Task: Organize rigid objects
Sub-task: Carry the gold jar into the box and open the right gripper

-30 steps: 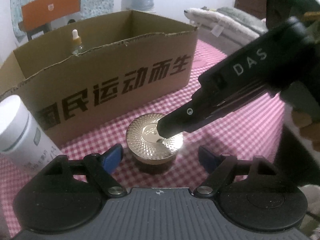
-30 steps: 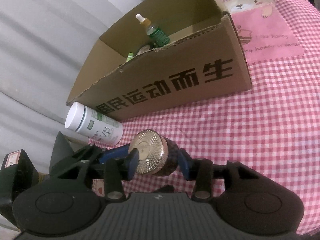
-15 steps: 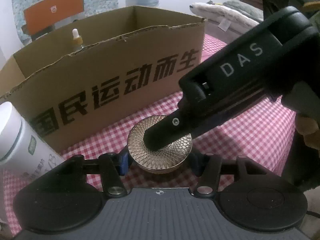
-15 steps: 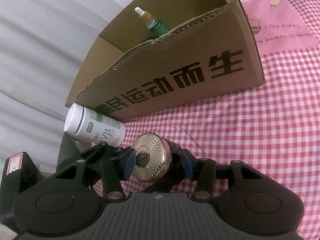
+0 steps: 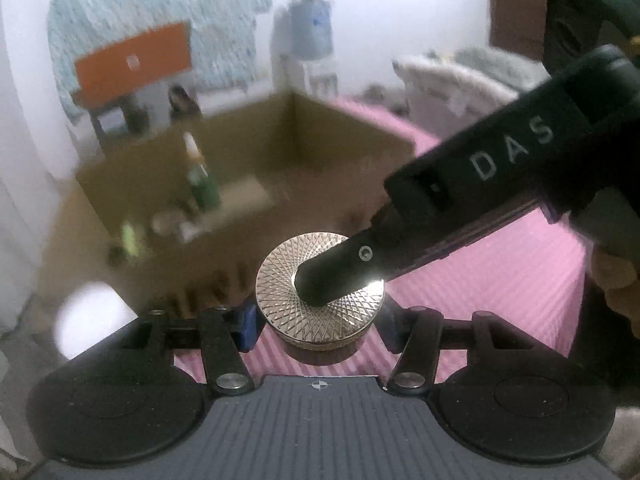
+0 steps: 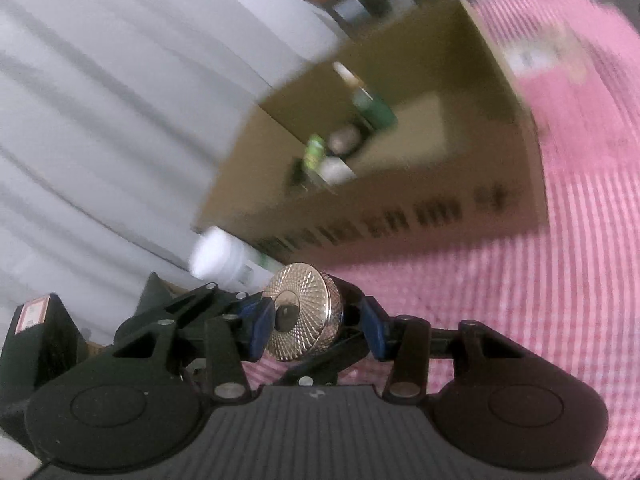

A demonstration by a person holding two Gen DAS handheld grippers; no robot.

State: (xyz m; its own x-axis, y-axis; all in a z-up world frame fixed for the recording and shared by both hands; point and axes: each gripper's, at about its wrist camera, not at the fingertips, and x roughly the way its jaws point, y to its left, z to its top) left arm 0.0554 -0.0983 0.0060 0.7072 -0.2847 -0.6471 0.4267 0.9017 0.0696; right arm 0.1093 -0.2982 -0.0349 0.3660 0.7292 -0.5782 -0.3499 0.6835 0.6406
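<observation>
A round jar with a patterned gold lid (image 5: pixel 320 292) is held between the blue pads of my left gripper (image 5: pixel 318 328), lifted above the pink checked cloth. My right gripper (image 6: pixel 316 328) is shut on the same jar (image 6: pixel 306 312), one finger (image 5: pixel 340 276) pressing on the lid's top and the other under its base. The open cardboard box (image 5: pixel 352 148) lies just ahead and below; it holds a green dropper bottle (image 5: pixel 202 184) and several small items. The scene is motion-blurred.
A white pill bottle (image 6: pixel 224 256) stands at the box's near left corner, also showing in the left wrist view (image 5: pixel 92 316). The pink checked tablecloth (image 6: pixel 540 320) spreads to the right. A grey curtain (image 6: pixel 100 120) hangs at the left.
Both grippers have risen with the jar off the cloth. The box has dropped lower in view, so its inside now shows from above.
</observation>
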